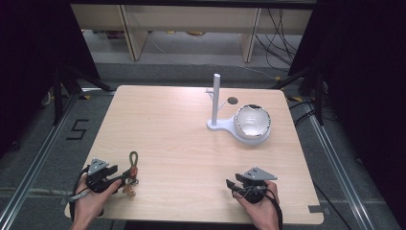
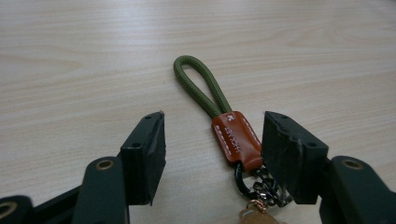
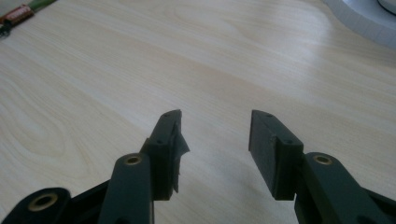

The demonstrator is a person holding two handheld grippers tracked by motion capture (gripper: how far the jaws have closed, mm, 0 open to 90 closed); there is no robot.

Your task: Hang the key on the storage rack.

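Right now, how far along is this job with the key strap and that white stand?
Nothing looks done yet. The keychain still lies flat on the table, between the open jaws of the left hand-held gripper but not pinched. The right hand-held gripper is open and empty. The white stand beside the bowl has nothing hanging on it; perhaps that is where the strap goes.

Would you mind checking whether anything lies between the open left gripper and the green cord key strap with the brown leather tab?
Nothing visible does: the green cord key strap lies on bare wooden table between the left gripper's open jaws.
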